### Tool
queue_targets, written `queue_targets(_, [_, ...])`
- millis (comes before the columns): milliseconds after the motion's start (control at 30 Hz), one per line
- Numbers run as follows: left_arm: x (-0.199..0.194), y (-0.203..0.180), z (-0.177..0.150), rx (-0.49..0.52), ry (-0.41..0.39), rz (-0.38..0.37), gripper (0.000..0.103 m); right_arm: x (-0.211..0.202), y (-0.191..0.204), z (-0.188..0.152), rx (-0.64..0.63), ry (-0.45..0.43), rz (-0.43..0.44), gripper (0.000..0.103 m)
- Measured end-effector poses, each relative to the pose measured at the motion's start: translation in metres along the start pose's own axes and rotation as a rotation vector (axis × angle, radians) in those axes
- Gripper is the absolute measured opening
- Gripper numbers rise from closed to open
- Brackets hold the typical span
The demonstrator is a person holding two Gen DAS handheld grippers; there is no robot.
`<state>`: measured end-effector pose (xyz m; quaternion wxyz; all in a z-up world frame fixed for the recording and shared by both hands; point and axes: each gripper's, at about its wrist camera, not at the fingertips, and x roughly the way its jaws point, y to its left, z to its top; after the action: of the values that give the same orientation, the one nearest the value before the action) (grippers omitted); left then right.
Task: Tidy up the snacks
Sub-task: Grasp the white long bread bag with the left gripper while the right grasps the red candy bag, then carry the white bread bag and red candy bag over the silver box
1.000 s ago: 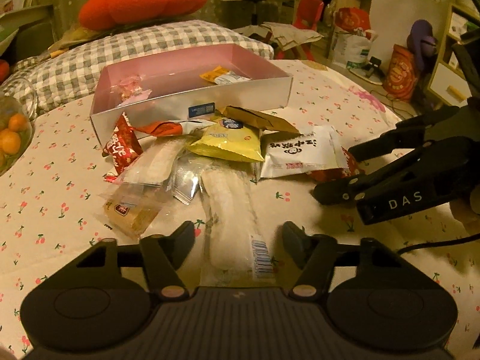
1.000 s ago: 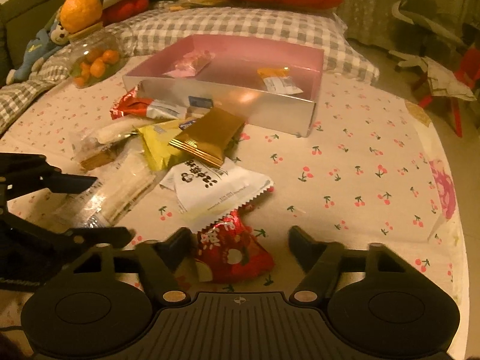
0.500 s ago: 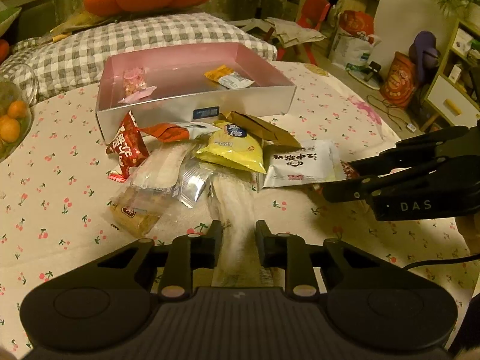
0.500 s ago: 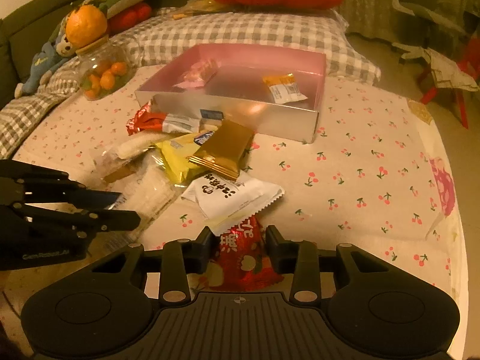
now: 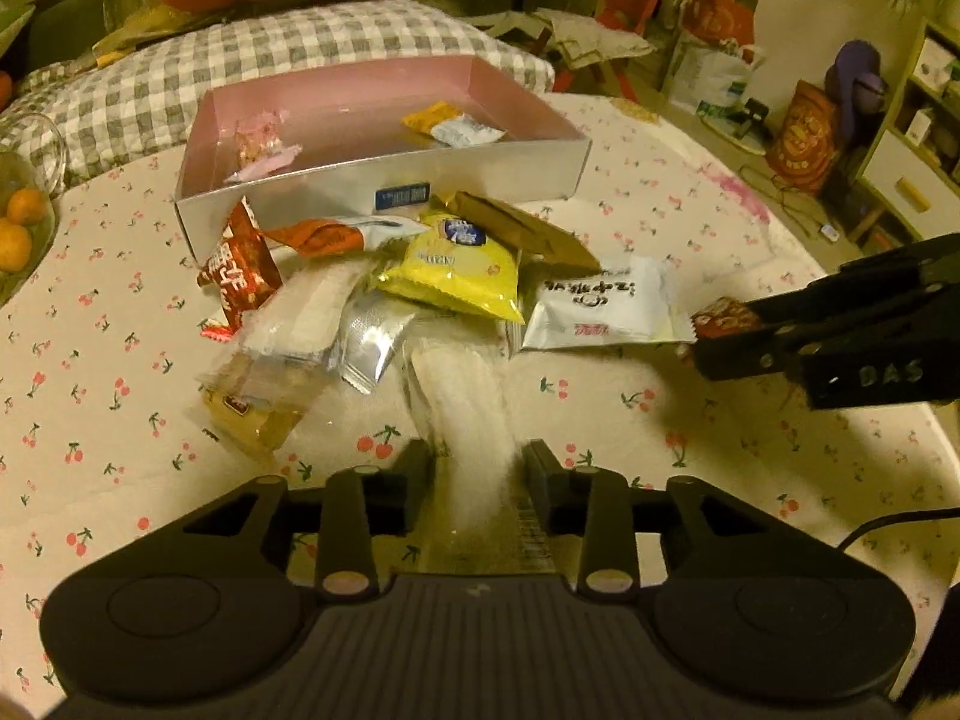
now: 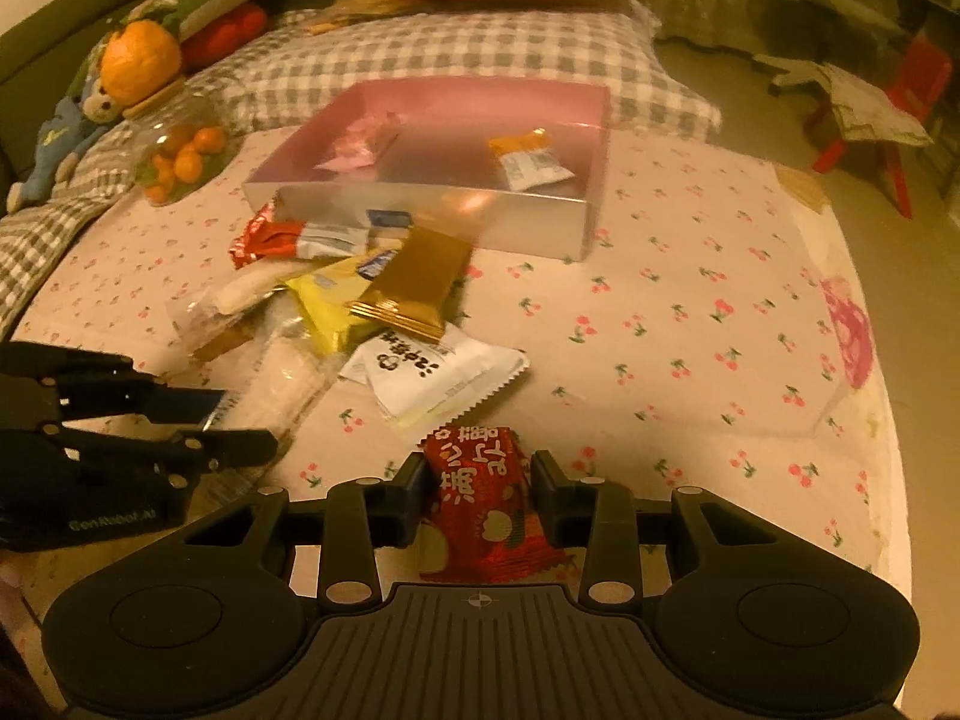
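The left gripper [image 5: 477, 465] is gripping the near end of a long clear-wrapped white snack [image 5: 474, 420]; its jaws, having closed and then eased a little wider, are pressing on the wrapper's two sides. The far end of this snack is lying under the heap of packets in the middle of the cherry-print tablecloth [image 5: 690, 228].

The right gripper [image 6: 477, 474] is holding a red packet with white characters [image 6: 480, 486]; its jaws, having closed in, are sitting narrow against the packet's sides, and the packet is hanging clear of the cloth, toward the near edge of the worktop.

In the heap, a white packet with black characters [image 6: 438, 372] is lying nearest the right gripper, a gold packet [image 6: 414, 288] is resting on top of a yellow packet [image 5: 456, 267], and another red packet [image 5: 237, 270] is lying at the left side, just beside the box.

Behind the heap, toward the far edge, a pink-lined box [image 5: 384, 192] is holding a pink sweet [image 5: 261, 147] and an orange-and-white packet [image 5: 450, 123]. A jar of small oranges [image 6: 180, 153] is standing near the far left corner.
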<state>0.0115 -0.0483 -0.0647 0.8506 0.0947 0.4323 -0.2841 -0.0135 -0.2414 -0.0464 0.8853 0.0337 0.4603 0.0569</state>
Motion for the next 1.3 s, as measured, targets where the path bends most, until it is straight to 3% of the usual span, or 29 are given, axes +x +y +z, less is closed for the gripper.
queue_targets(100, [0.001,-0.008,-0.001,0.054,-0.001,0.035,0.031,-0.002,-0.002,-0.001,0.014,0.001,-0.004,0.036])
queue_targets(533, [-0.013,-0.01,0.001,0.03,-0.034,0.032,0.015,-0.019,0.0,0.006,0.013,-0.056,-0.001,0.036])
queue_targets(933, [-0.031,-0.011,0.006,0.008,-0.073,-0.004,0.012,-0.045,-0.001,0.015,0.038,-0.135,0.035,0.036])
queue_targets(1300, [-0.047,-0.008,0.013,-0.019,-0.12,-0.032,0.012,-0.045,0.003,0.026,0.052,-0.148,0.047,0.036])
